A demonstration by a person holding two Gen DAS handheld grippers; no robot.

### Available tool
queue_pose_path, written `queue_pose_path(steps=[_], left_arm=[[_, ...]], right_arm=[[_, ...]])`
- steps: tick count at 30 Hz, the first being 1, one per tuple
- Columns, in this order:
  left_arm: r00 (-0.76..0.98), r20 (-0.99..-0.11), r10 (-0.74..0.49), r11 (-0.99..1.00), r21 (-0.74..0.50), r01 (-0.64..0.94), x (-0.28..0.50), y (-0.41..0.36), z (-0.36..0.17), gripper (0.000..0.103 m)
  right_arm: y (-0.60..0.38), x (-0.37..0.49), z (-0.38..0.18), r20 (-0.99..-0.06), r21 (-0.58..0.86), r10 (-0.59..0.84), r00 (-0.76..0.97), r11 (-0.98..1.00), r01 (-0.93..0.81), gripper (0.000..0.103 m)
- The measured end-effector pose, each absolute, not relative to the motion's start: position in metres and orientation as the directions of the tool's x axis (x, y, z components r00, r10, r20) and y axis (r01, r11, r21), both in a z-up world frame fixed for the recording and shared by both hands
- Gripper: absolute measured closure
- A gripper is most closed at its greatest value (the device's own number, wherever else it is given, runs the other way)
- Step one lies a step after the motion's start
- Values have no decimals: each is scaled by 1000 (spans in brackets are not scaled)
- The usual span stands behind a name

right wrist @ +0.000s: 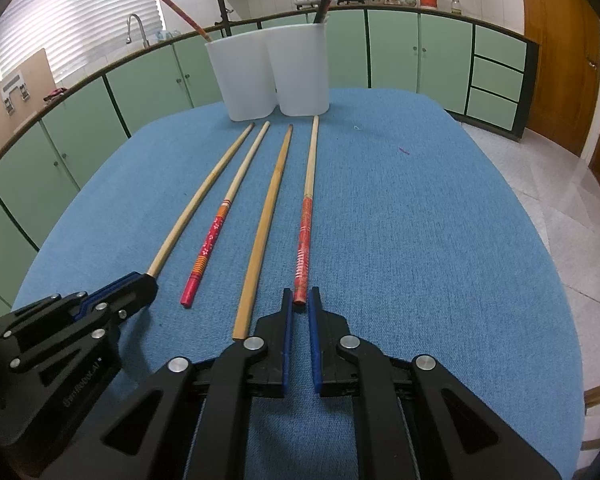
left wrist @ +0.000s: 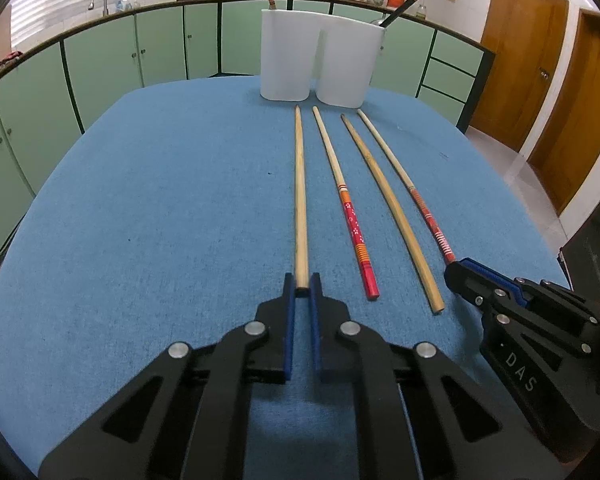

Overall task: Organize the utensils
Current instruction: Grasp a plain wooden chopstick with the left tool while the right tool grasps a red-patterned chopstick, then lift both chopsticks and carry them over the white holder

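Several chopsticks lie side by side on the blue table (left wrist: 140, 220), tips toward a white two-cup holder (left wrist: 316, 56). My left gripper (left wrist: 302, 286) has its jaws closed around the near end of the leftmost plain wooden chopstick (left wrist: 300, 184). My right gripper (right wrist: 301, 300) has its jaws closed around the near end of the rightmost red-patterned chopstick (right wrist: 305, 220). Between them lie a red floral chopstick (left wrist: 350, 216) and a plain bamboo one (left wrist: 388, 208). The holder (right wrist: 272, 72) has a red chopstick in its left cup and dark ones in its right cup.
The table's blue cloth (right wrist: 420, 220) spreads to the right of the chopsticks. Green kitchen cabinets (left wrist: 100, 60) run behind the table, and wooden doors (left wrist: 520, 60) stand at the right.
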State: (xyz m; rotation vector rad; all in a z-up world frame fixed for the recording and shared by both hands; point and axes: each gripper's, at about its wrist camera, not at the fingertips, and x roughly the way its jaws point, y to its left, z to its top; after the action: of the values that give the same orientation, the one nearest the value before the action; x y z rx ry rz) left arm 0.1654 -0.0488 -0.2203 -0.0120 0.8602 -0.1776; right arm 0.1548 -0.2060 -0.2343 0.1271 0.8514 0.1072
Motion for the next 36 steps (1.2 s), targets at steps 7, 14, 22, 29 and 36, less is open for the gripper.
queue_pose_path(steps=[7,14,22,29,36], left_arm=[[684,-714,-148,986,-51,161,160,-49,-198,97],[753,-643,-141,988,-41,150,156,-44,-158,97],[829,-539,-148,988,-36,153,159,-41,-99,97],[867,-464,-181,983,-57,174,172,-42,-53,97],[881,-415,-229,973,-86,212,183,-45,-16,97]], right_arm=[[-209,153,-225,-731,142,137,669,989,-46,97],[-220,145,-181,-659,137,129,741,989,-50,97],[-233,141,-115,-549,123,132,826,989,-76,97],[-248,156,-74,-501,155,170,848,982,-105,97],[-258,177,-42,-490,200,254,834,964,-176,97]])
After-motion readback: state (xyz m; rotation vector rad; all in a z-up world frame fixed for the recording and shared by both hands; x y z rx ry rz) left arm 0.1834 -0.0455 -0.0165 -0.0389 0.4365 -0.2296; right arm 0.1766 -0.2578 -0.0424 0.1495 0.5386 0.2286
